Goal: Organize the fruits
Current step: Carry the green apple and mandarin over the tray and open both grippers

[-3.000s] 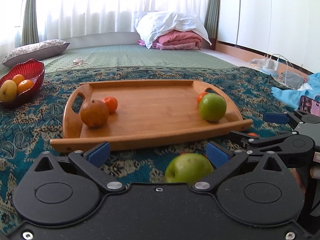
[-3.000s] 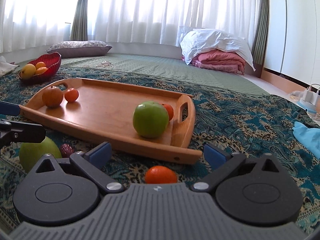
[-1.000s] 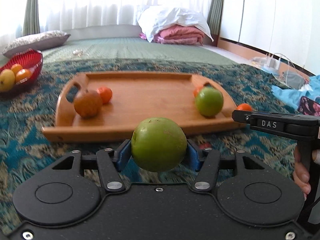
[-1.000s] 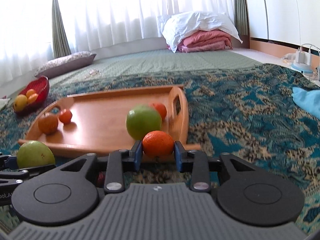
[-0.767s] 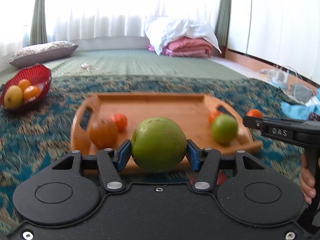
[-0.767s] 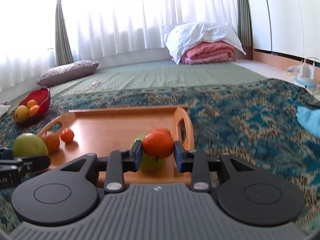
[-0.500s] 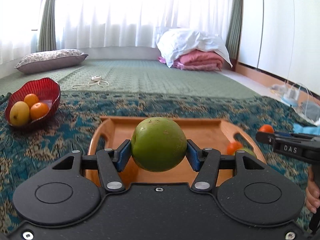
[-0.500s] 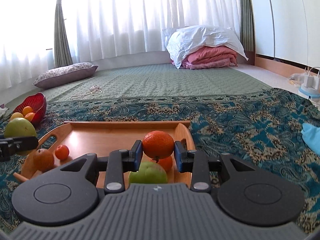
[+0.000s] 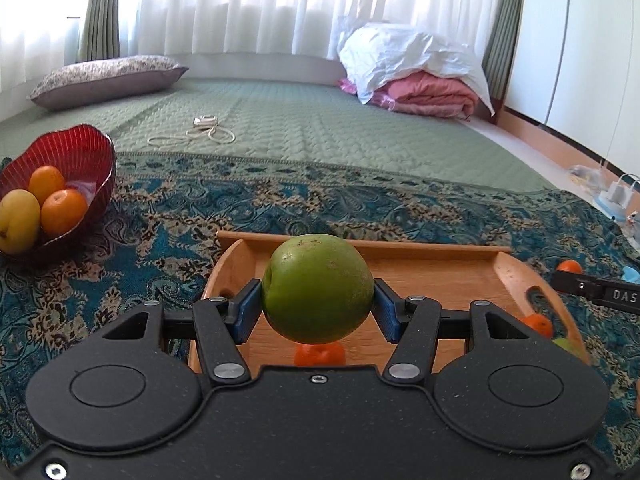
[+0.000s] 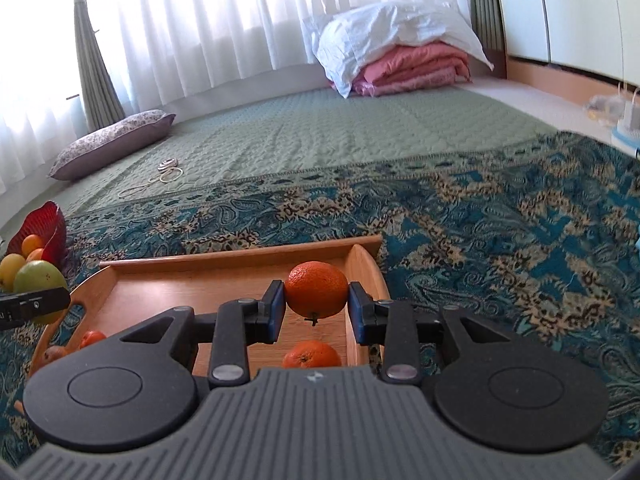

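Left wrist: hand-held gripper clamps green fruit over tray on patterned rug.

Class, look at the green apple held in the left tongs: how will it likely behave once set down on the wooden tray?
The green apple looks round and smooth, so it may roll on the flat wooden tray. It seems firm: the blue pads leave no visible dent.
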Motion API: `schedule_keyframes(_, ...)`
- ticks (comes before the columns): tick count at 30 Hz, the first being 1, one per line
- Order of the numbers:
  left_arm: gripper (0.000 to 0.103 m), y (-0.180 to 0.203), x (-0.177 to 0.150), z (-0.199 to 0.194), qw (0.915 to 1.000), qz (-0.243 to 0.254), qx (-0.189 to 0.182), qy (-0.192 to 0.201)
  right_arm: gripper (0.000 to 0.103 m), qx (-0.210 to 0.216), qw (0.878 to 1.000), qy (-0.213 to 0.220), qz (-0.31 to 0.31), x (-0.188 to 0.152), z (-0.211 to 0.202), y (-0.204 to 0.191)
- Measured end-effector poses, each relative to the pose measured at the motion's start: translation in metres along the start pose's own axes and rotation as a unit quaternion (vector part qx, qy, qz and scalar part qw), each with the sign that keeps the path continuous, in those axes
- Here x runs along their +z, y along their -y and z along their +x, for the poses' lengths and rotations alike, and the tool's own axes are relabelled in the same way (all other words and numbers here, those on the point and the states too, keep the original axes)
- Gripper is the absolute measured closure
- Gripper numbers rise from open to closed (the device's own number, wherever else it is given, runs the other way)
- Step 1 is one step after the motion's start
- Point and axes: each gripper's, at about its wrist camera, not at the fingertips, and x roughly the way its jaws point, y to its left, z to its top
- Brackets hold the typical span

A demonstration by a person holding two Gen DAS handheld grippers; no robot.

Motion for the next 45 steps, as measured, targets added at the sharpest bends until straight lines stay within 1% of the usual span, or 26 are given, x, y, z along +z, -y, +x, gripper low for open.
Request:
schedule_keyframes(5, 0.047, -0.007, 0.0, 0.026, 0.9998, 0.0, 0.013, -0.018, 0.066, -0.001, 1.0, -0.022, 0.012, -0.001, 0.021, 0.002)
schedule_keyframes(10, 0.047, -0.011, 0.001, 0.045, 0.9991, -0.003, 0.026, -0.032, 0.066, -0.007, 0.999, -0.045, -0.009, -0.004, 0.039, -0.005)
schedule_keyframes(15, 0.047, -0.013, 0.0, 0.058, 0.9984, -0.007, 0.031, -0.046, 0.066, -0.014, 0.998, -0.06, -0.014, -0.006, 0.049, -0.009)
schedule_keyframes(18, 0.047, -0.012, 0.0, 0.062, 0.9982, 0.0, 0.034, -0.049, 0.066, -0.02, 0.997, -0.066, -0.022, -0.006, 0.054, -0.009)
schedule_keyframes(22, 0.047, -0.014, 0.0, 0.068, 0.9979, -0.005, 0.034, -0.055, 0.066, -0.022, 0.996, -0.078, -0.027, -0.006, 0.06, -0.01)
schedule_keyframes(29, 0.047, -0.015, -0.002, 0.073, 0.9973, -0.001, 0.039, -0.063, 0.066, -0.022, 0.996, -0.083, -0.035, -0.006, 0.066, -0.012)
schedule_keyframes(41, 0.047, -0.014, -0.003, 0.074, 0.9973, 0.012, 0.041, -0.06, 0.065, -0.021, 0.996, -0.084, -0.034, -0.006, 0.067, -0.011)
schedule_keyframes(45, 0.047, -0.013, -0.004, 0.074, 0.9966, 0.019, 0.048, -0.065, 0.065, -0.02, 0.996, -0.085, -0.031, -0.005, 0.067, -0.011)
